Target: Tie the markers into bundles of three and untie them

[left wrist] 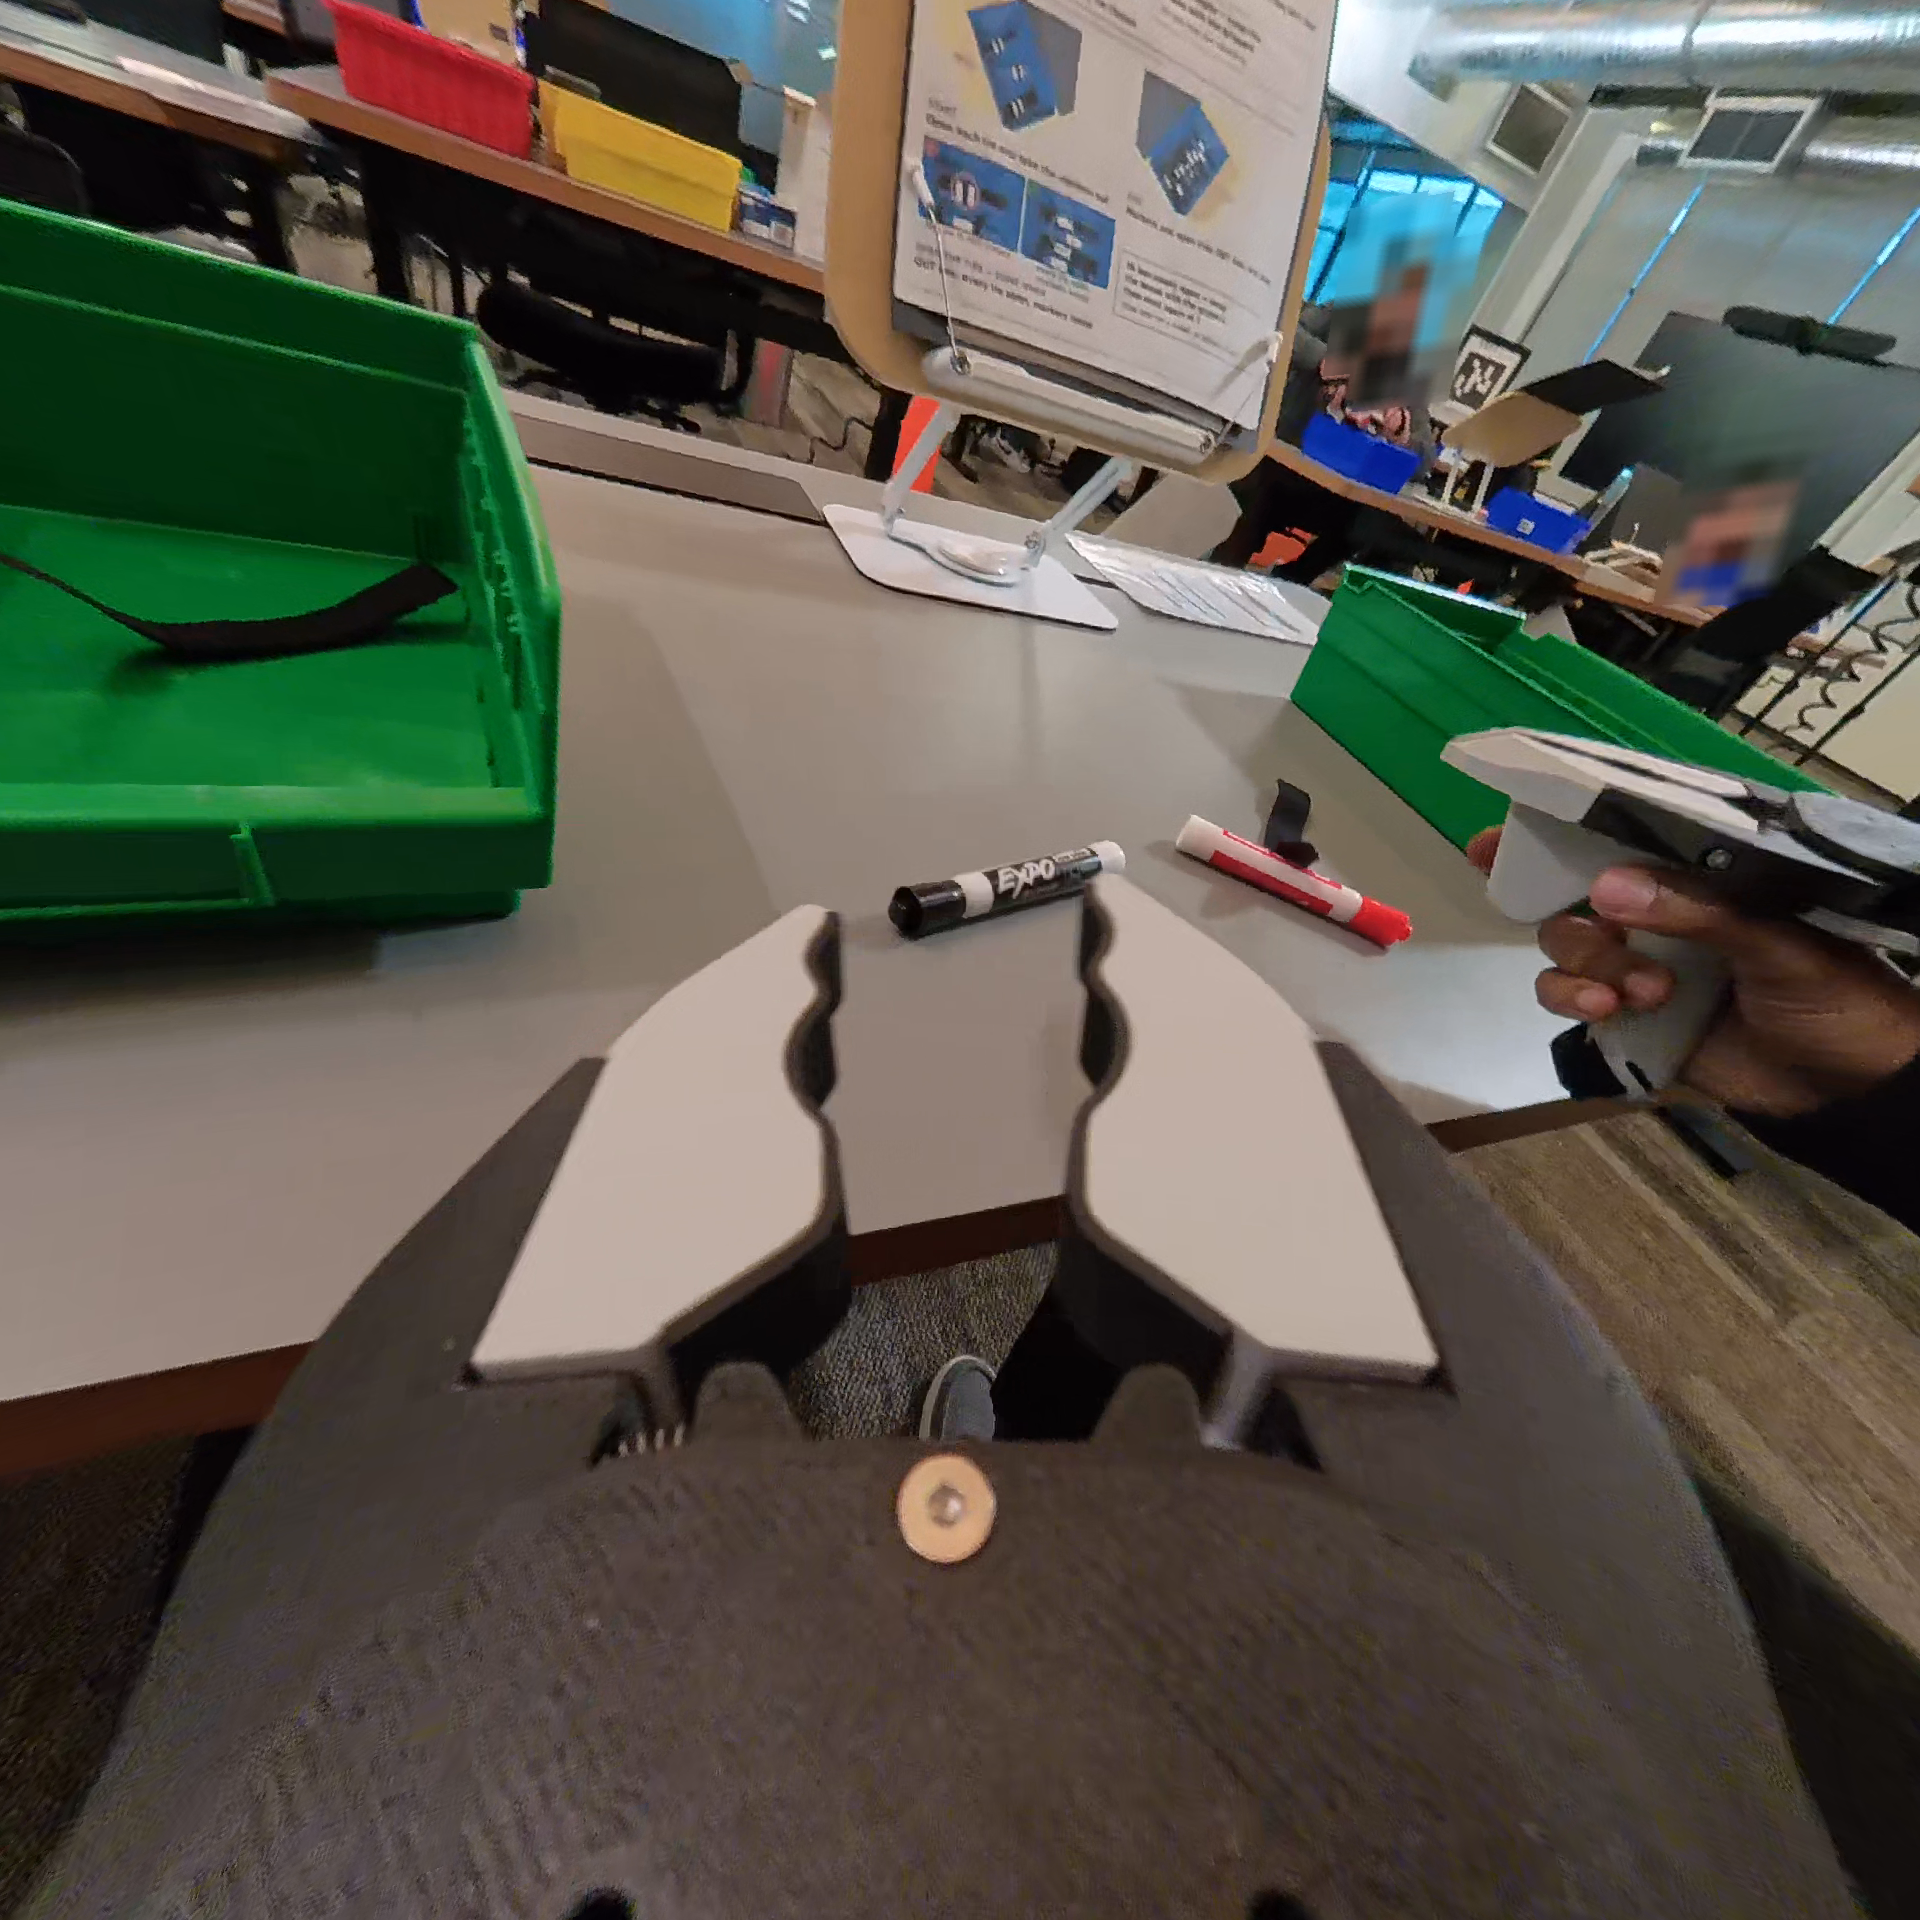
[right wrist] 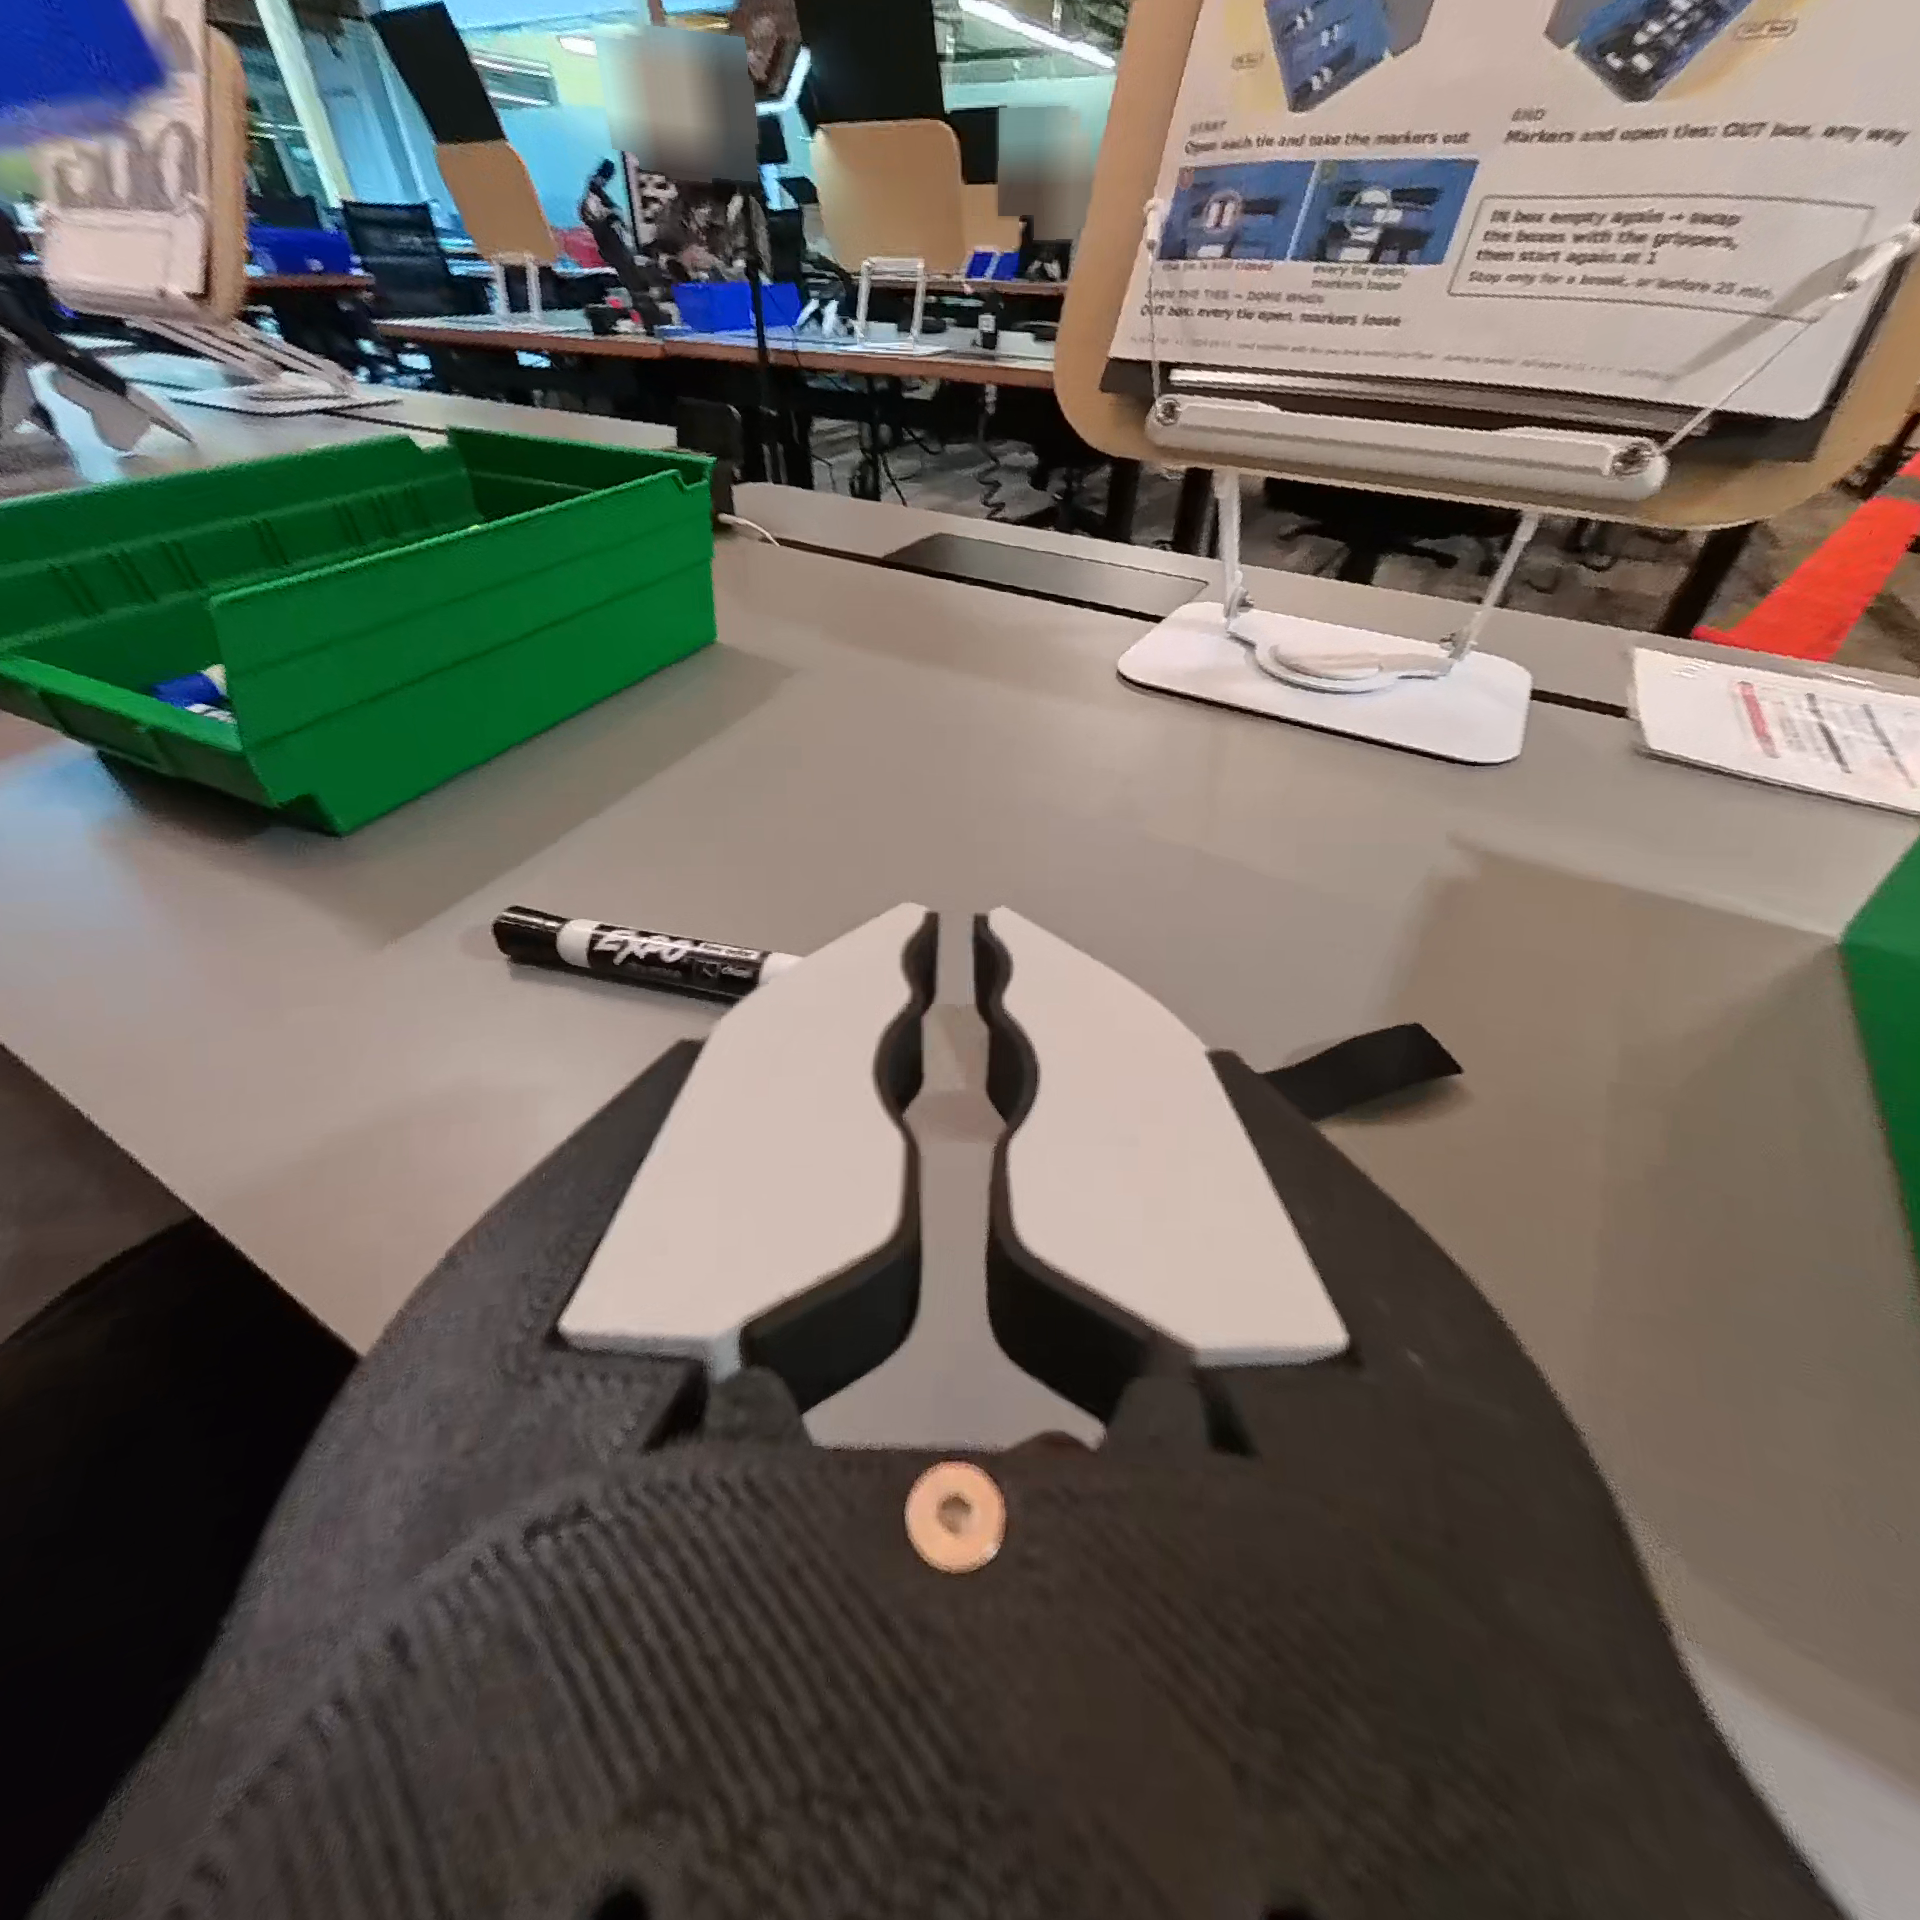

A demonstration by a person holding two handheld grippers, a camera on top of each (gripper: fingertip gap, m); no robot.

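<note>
My left gripper (left wrist: 961, 920) is open and empty, low over the grey table (left wrist: 727, 727), its fingertips just short of a black marker (left wrist: 1003, 888) lying crosswise. A red marker (left wrist: 1294, 881) and a short black strap (left wrist: 1288, 821) lie to the right. My right gripper (right wrist: 956, 920) is shut to a narrow slit and holds nothing. It hovers over the table; the red marker shows blurred through the slit. The black marker (right wrist: 634, 956) lies left of its tips, the strap (right wrist: 1361, 1060) right. A hand holds the right gripper (left wrist: 1475, 753) at the right in the left wrist view.
A green bin (left wrist: 499, 623) at the left holds a black strap (left wrist: 270, 623); in the right wrist view this bin (right wrist: 416, 644) shows something blue inside. A second green bin (left wrist: 1455, 675) stands right. A document stand (left wrist: 1081, 208) and paper sheet (right wrist: 1787, 727) are at the back. The table's front edge (left wrist: 935, 1242) is near. The left gripper's tips are roughly 25 cm from the right gripper's. To the red marker (left wrist: 1294, 881): right tips about 10 cm, left tips about 30 cm.
</note>
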